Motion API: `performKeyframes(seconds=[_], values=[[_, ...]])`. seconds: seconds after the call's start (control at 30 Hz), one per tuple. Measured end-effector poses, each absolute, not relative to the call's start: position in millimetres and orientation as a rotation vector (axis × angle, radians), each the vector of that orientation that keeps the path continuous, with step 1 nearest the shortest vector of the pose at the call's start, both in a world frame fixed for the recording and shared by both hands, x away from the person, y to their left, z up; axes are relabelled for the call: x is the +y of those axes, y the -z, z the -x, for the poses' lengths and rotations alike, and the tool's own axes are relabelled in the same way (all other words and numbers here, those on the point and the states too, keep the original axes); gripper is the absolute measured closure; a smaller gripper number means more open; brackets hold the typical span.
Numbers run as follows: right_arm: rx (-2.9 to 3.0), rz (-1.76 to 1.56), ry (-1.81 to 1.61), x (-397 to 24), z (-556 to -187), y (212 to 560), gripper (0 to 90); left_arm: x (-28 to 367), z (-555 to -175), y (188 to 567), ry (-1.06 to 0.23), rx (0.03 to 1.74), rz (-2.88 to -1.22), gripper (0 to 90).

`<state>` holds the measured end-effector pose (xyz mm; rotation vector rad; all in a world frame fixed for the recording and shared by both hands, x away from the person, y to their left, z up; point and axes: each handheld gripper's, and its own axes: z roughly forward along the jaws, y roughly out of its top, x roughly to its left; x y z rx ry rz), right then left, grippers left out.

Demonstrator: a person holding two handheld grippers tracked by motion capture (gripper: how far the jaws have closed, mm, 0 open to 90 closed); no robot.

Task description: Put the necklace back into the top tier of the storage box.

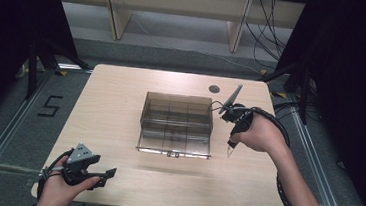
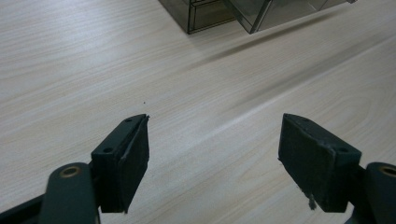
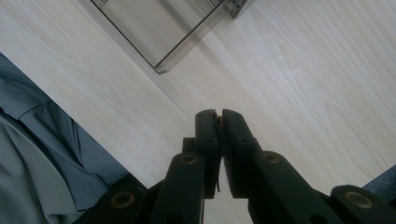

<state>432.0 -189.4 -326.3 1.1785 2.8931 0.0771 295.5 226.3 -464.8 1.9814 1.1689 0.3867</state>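
Organizer box (image 1: 176,125) untouched; left gripper (image 2: 215,154) jaws wide & empty, right gripper (image 3: 219,122) jaws closed, nothing btwn.

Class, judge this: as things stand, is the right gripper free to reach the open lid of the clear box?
Probably yes. The right gripper hangs just beside the lid, with bare table between them.

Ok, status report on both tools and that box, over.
Left tool open, low over bare table. Right tool shut, empty, right of the clear compartment box, lid open toward the person. Nothing in the way.
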Motion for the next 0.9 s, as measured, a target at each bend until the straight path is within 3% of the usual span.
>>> performKeyframes(seconds=[0.9], values=[[2.881,-1.162,-0.063,-175.2,-439.0,315.2,85.9,226.3,-295.3,464.5,-0.400,1.160,-1.987,24.7]])
